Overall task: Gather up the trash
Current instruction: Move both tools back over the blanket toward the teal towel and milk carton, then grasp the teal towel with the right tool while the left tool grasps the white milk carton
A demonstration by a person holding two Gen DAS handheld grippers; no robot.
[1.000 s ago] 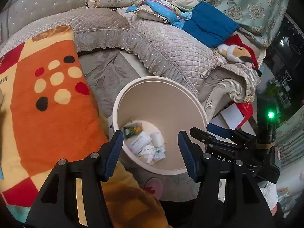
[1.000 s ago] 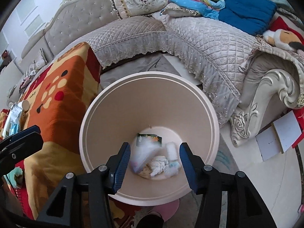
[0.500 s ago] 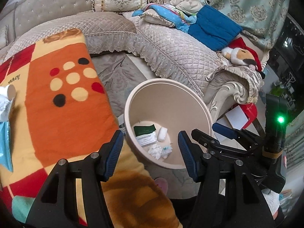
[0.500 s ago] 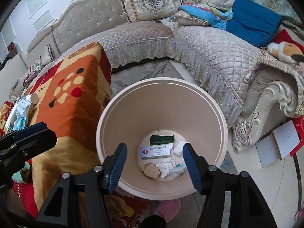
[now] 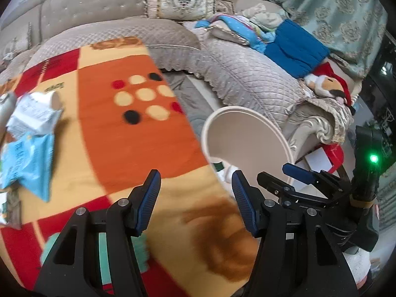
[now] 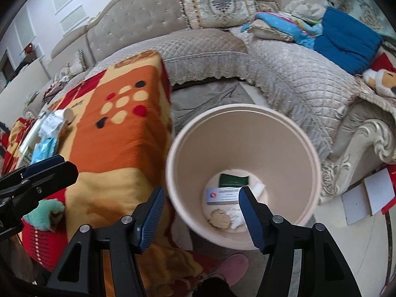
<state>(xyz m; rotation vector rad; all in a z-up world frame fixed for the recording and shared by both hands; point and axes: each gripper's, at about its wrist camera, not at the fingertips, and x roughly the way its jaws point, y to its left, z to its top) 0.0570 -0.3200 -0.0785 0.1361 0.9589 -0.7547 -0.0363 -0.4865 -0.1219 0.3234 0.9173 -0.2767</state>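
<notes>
A beige trash bin [image 6: 247, 133] stands on the floor beside the blanket-covered table [image 6: 118, 133]; it also shows in the left wrist view [image 5: 250, 133]. Inside lie a white box [image 6: 222, 195], a green packet [image 6: 232, 180] and crumpled tissues [image 6: 235, 217]. On the table's far left lie a crumpled white wrapper [image 5: 34, 113], a paper cup [image 5: 55, 99] and a blue packet [image 5: 27, 163]. My left gripper [image 5: 195, 193] is open and empty over the table's right edge. My right gripper [image 6: 201, 212] is open and empty above the bin's near rim.
A quilted grey sofa [image 6: 284, 74] wraps around behind the bin, with a cushion [image 6: 217, 2], folded blue cloth [image 6: 346, 42] and a plush toy [image 5: 326, 84]. A pink slipper [image 6: 235, 264] is on the floor near the bin.
Both grippers have moved left, away from the bin toward the table. The wrapper, cup and blue packet on the table have come into view. Both stay open.
</notes>
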